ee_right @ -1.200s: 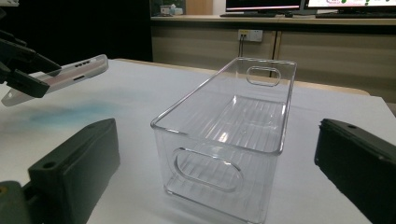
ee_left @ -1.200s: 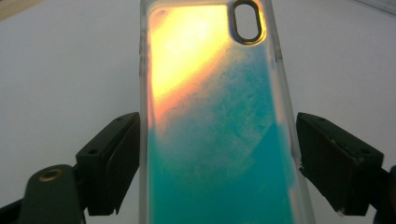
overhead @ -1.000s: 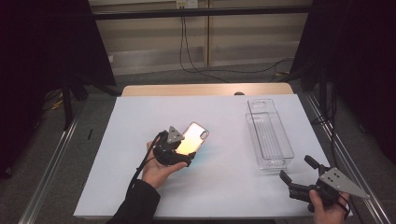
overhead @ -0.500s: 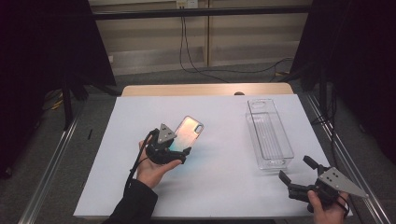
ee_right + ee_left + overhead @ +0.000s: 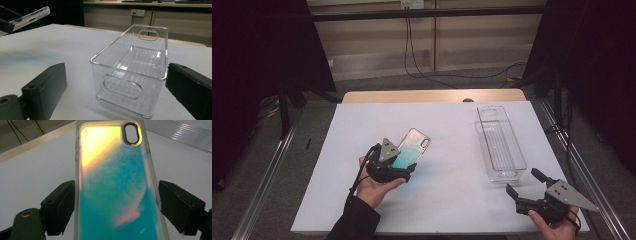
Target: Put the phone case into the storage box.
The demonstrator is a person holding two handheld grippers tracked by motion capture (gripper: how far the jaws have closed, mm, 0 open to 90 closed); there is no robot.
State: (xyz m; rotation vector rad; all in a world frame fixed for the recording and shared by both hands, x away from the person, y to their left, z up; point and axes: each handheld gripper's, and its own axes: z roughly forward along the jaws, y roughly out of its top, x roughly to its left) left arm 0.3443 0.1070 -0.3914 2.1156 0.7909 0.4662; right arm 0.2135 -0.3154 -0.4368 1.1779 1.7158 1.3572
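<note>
Phone case (image 5: 411, 149) is what we hold in our left gripper (image 5: 398, 171), just left of the middle of the white table (image 5: 452, 200) and lifted off it. In the left gripper view the left jaw sits against one long edge of the case (image 5: 112, 187), while a thin gap seems to show at the right jaw, so we call it a grip across the width, at the lower end. Its long axis runs away from us and slants to the right in the high view, with the camera cutout (image 5: 132, 133) at the far end and the iridescent teal-and-orange back facing up (the far end sits higher than the gripped end). Our right gripper (image 5: 524, 186) rests near the table's right front corner, jaws spread wide with nothing between them, aimed at the clear plastic bin (image 5: 499, 145). That bin (image 5: 132, 70) stands empty just beyond it, its length running away from us.
</note>
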